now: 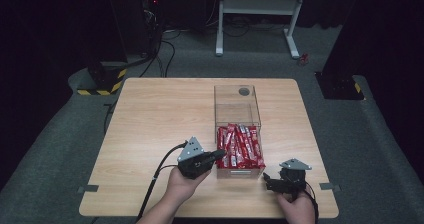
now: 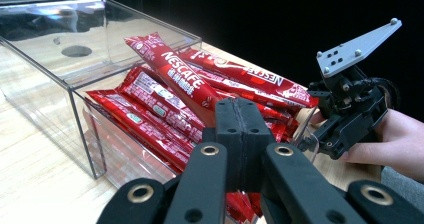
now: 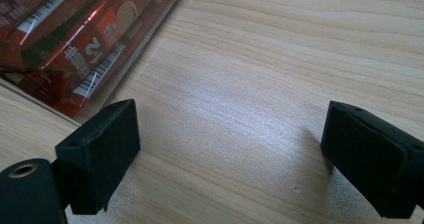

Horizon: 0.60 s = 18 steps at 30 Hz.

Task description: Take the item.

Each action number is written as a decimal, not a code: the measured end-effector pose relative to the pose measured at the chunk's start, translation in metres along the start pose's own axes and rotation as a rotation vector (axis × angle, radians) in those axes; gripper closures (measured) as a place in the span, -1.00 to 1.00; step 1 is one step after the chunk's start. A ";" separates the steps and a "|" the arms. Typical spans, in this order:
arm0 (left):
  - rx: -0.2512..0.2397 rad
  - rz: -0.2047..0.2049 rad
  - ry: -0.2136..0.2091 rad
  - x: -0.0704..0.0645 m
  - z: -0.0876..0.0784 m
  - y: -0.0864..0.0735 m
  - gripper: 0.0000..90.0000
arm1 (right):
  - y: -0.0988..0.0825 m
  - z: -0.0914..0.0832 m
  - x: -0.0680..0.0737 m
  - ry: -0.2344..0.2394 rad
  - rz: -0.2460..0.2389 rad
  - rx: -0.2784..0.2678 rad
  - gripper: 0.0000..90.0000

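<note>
- Clear plastic box (image 1: 238,113) sits on the wooden table (image 1: 150,119), right of centre, long axis running away from the person.
- Near half of the box is packed with red Nescafe sachets (image 1: 240,146); the far half is bare, with a dark round spot (image 1: 244,91) showing at its far end.
- In the left gripper view the sachets (image 2: 170,99) are piled loosely, some tilted up over the box (image 2: 80,129) wall, the top one with its white "NESCAFE" lettering facing the camera.
- Left gripper (image 1: 218,156) is held in the person's left hand (image 1: 185,183), just beside the box's near-left corner, tips pointing toward the sachets.
- Left jaws are pressed together with nothing between them, seen in the left gripper view (image 2: 239,134); cannot tell if the tips touch the box.
- Right gripper (image 1: 266,180) is held in the right hand (image 1: 297,206), near the box's near-right corner, low over the table.
- Right jaws stand wide apart and hold nothing; the right gripper view (image 3: 230,149) shows bare wood (image 3: 260,84) between them.
- Same view: sachets (image 3: 70,39) behind the clear wall at upper left, barcodes visible.
- Left gripper view also shows the right gripper (image 2: 306,143) farther off, grey plate on top, hand (image 2: 395,144) behind it.
- Black cable (image 1: 157,176) trails from the left gripper toward the near table edge.
- Grey carpet floor (image 1: 60,144) around the table; white desk frame (image 1: 260,9) at the far side.
</note>
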<state>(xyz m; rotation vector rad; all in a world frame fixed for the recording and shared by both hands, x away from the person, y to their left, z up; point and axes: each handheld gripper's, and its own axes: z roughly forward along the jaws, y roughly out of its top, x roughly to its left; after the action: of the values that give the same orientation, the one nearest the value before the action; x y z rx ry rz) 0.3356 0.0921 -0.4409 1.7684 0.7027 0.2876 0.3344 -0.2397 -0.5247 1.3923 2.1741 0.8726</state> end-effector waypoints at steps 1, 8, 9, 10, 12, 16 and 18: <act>-0.001 0.002 -0.001 0.000 -0.001 0.000 1.00 | 0.000 0.000 0.000 0.000 0.001 0.000 -0.81; -0.014 0.007 -0.008 0.002 -0.006 0.002 1.00 | 0.000 0.000 0.000 0.000 0.001 0.000 -0.81; -0.016 0.011 -0.008 0.002 -0.007 0.003 1.00 | 0.000 0.000 0.000 0.000 0.001 0.000 -0.81; -0.019 0.010 -0.007 0.003 -0.009 0.003 1.00 | 0.000 0.000 0.000 0.000 0.001 0.000 -0.81; -0.022 0.010 -0.006 0.003 -0.009 0.004 1.00 | 0.000 0.000 0.000 0.000 0.000 0.000 -0.81; -0.028 0.010 -0.004 0.005 -0.013 0.005 1.00 | 0.000 0.000 0.000 0.000 -0.001 -0.001 -0.80; -0.031 0.014 -0.001 0.006 -0.015 0.006 1.00 | 0.000 0.000 0.000 0.000 -0.001 -0.001 -0.80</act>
<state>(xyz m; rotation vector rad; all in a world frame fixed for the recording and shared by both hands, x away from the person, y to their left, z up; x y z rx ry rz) 0.3349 0.1064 -0.4318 1.7446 0.6820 0.3053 0.3341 -0.2397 -0.5247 1.3898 2.1740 0.8736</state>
